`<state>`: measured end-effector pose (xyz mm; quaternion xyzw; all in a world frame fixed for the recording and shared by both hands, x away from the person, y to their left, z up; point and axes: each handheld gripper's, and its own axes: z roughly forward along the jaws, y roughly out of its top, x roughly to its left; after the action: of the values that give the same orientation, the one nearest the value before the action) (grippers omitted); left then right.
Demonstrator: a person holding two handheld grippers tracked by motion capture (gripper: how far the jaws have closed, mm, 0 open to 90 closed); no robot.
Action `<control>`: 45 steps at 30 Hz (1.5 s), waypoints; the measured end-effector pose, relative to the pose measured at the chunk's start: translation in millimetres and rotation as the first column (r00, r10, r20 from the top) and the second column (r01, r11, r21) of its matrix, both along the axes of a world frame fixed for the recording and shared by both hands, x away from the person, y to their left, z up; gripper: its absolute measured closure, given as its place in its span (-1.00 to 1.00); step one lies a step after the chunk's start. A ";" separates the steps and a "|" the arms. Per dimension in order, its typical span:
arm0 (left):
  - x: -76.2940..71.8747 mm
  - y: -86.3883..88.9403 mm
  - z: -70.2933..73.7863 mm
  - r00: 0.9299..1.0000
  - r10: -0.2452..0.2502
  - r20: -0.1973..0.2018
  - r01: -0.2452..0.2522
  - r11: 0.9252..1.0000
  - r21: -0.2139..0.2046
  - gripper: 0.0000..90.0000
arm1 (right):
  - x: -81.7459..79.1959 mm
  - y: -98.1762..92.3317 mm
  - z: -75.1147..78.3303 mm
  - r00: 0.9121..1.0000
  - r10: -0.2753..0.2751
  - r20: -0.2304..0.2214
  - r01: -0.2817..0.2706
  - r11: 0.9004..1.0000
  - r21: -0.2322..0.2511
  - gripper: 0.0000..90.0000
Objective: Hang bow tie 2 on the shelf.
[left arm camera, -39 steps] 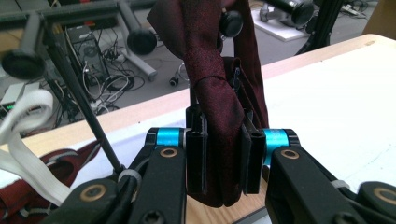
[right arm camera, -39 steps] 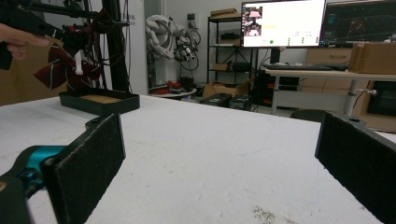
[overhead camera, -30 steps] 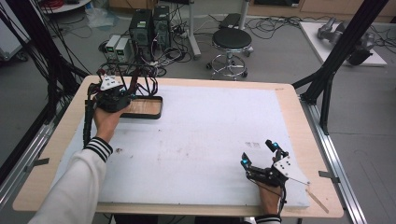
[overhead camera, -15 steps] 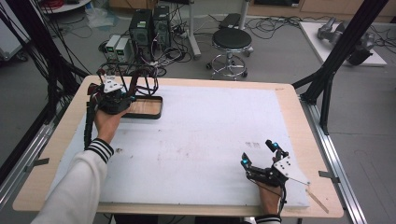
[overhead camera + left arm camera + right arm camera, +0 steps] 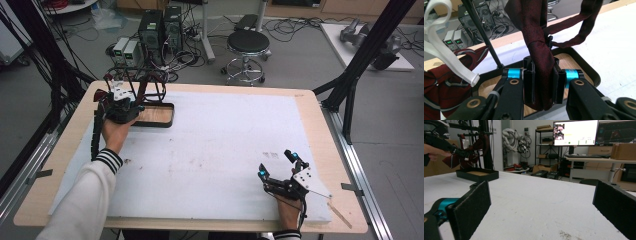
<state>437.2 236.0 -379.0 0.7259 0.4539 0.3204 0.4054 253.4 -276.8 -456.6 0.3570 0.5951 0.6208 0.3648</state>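
A dark red necktie (image 5: 537, 37) hangs from a black wire rack (image 5: 150, 82) over a black tray (image 5: 171, 114) with a wooden floor, at the table's far left. My left gripper (image 5: 541, 80) is shut on the tie's lower part, its pads pressing both sides of the cloth. In the high view the left gripper (image 5: 122, 102) sits at the tray's left end. My right gripper (image 5: 276, 164) rests near the front right of the white mat, jaws wide open with nothing between them. In the right gripper view, the right gripper (image 5: 541, 200) looks across the mat to the tray (image 5: 477, 175).
A second, striped red tie (image 5: 444, 85) and a white elastic strap (image 5: 439, 47) hang left of the held tie. A thin wooden stick (image 5: 342, 215) lies at the table's front right edge. Behind the table stand a stool (image 5: 248, 45) and computer boxes (image 5: 160, 25).
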 end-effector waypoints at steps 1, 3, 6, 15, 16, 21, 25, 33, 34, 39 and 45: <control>0.2 -0.5 -0.3 1.000 -0.001 0.001 0.001 1.000 -0.003 0.70 | -0.1 0.1 -0.1 1.000 0.001 -0.002 -0.001 1.000 0.004 -0.98; 0.1 -0.7 -0.4 1.000 -0.005 0.003 0.005 1.000 0.002 0.69 | 0.6 -0.1 0.0 1.000 0.004 -0.001 -0.004 1.000 0.002 -0.98; -0.8 -0.3 -0.6 1.000 -0.002 0.003 0.002 1.000 0.008 0.67 | 0.4 0.3 0.0 1.000 0.003 -0.002 -0.003 1.000 0.001 -0.98; -5.8 0.7 0.2 0.999 0.002 0.032 -0.003 1.000 0.029 -0.02 | 0.2 0.6 0.0 1.000 0.001 0.004 -0.001 1.000 -0.010 -0.98; -6.9 0.5 -0.1 0.999 -0.006 0.035 0.005 1.000 0.025 -0.15 | -0.1 0.9 -0.1 1.000 0.002 0.000 -0.002 1.000 -0.007 -0.98; -15.5 2.2 -1.0 0.994 -0.066 0.082 0.067 0.998 -0.011 -0.59 | -1.1 1.5 -0.2 1.000 -0.004 0.008 0.004 1.000 -0.010 -0.98; -27.6 4.8 -0.6 0.981 -0.139 0.135 0.146 0.988 -0.043 -0.62 | -1.2 1.3 -0.2 1.000 -0.001 0.004 0.001 1.000 -0.006 -0.98; -68.9 14.5 -0.5 0.929 -0.222 0.297 0.261 0.960 -0.099 -0.62 | -0.7 1.4 -0.1 1.000 -0.001 0.006 0.001 1.000 -0.012 -0.98; -74.7 16.5 -1.8 0.920 -0.235 0.313 0.278 0.955 -0.103 -0.61 | -0.5 1.4 -0.1 1.000 -0.002 0.005 0.002 1.000 -0.012 -0.98; -104.7 29.4 -14.5 0.883 -0.279 0.378 0.347 0.930 -0.124 -0.62 | -1.4 1.6 -0.3 1.000 -0.011 0.007 0.011 1.000 -0.009 -0.98; -130.7 49.9 -38.4 0.869 -0.279 0.408 0.368 0.916 -0.158 -0.61 | -1.7 1.9 -0.3 1.000 -0.013 0.010 0.014 1.000 -0.016 -0.98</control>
<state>306.4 285.9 -417.4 0.6644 0.2726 0.3261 0.6147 251.7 -274.8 -456.9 0.3551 0.5958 0.6152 0.3747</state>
